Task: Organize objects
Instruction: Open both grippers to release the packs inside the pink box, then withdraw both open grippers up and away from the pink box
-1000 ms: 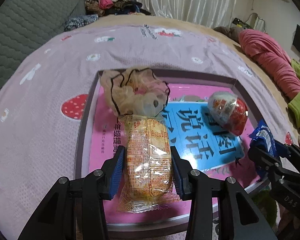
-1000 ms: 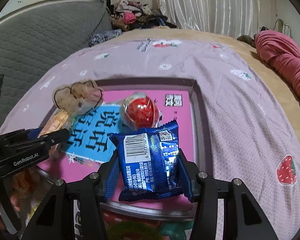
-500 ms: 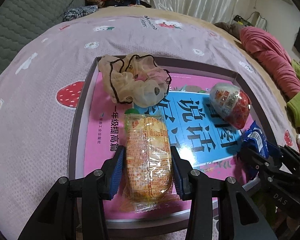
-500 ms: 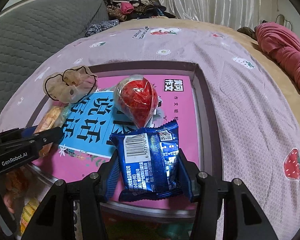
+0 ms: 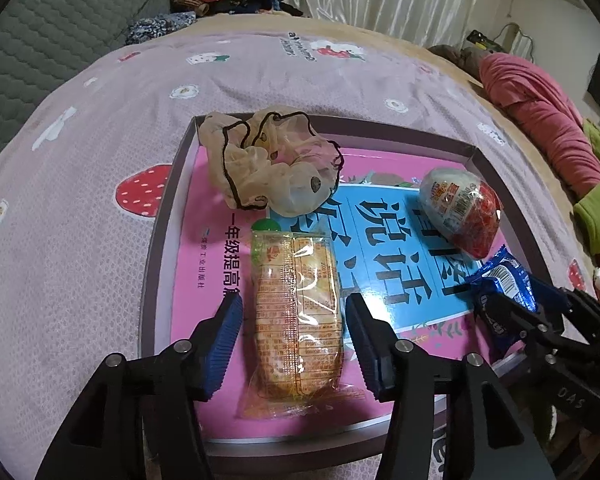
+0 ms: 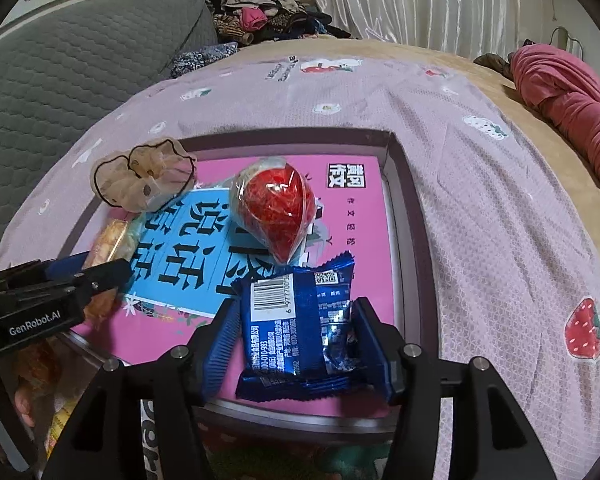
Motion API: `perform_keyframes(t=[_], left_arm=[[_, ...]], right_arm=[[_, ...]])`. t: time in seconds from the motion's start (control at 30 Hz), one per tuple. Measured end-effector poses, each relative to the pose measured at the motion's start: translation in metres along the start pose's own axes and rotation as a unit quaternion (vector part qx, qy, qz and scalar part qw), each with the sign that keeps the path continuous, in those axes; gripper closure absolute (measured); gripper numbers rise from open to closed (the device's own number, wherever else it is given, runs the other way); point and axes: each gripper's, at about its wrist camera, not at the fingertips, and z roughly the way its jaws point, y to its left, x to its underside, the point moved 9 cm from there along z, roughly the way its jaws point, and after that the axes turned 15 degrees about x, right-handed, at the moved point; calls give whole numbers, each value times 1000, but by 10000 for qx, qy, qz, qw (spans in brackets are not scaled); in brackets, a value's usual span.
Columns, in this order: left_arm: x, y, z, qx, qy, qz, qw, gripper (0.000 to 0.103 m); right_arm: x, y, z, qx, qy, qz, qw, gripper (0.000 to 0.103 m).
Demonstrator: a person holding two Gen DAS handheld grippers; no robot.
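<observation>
Left wrist view: four things lie in one tray [image 5: 162, 248]. The left gripper [image 5: 294, 322] is opening, its pads clear of the orange cracker pack [image 5: 296, 312] lying between them; one scrunchie [image 5: 272, 168] lies beyond the fingertips, one egg [image 5: 460, 212] to their right.

Right wrist view: the right gripper [image 6: 296, 332] is opening around one crinkled blue packet [image 6: 300, 328], pads just off it.

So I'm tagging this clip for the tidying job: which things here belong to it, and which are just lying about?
Part of the job:
- tray
- orange snack pack, between the opening left gripper
- blue snack pack, between the opening right gripper
- red egg
- beige scrunchie

Lying about:
- pink blanket
- clothes pile
</observation>
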Motion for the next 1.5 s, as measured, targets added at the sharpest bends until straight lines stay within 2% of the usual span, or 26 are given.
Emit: perform_keyframes(t=[0.07, 0.13, 0.17, 0.27, 0.33, 0.7, 0.9, 1.0, 1.27, 1.5], left_arm=[[-1, -1, -3, 43, -18, -13, 10000, 45], [-2, -4, -7, 84, -53, -13, 9999, 34], [-3, -5, -10, 84, -91, 15, 9999, 33], [-6, -6, -17, -89, -140, 117, 9998, 31], [-7, -7, -22, -195, -158, 181, 9995, 25], [-6, -14, -60, -147, -435, 246, 9986, 21], [-7, -18, -89, -169, -764, 259, 9966, 20], [-2, -25, -101, 30, -837, 189, 9963, 10], [30, -46, -141, 66, -855, 228, 9961, 10], [48, -48, -193, -106, -895, 163, 9958, 10]], right_arm=[[-1, -1, -2, -10, -28, 25, 10000, 45], [-2, -1, -5, -34, -41, 42, 10000, 44], [-3, -2, -6, -24, -55, 53, 10000, 44], [-5, -2, -11, -26, -93, 53, 9999, 42], [-6, -2, -14, -42, -126, 61, 9999, 39], [-20, -8, -63, 32, -649, 155, 9978, 19], [-25, -16, -93, 158, -874, 225, 9958, 18], [-24, -18, -112, 126, -992, 305, 9945, 13], [-8, -13, -154, 16, -962, 273, 9950, 10], [-2, -11, -204, 51, -1104, 215, 9936, 10]])
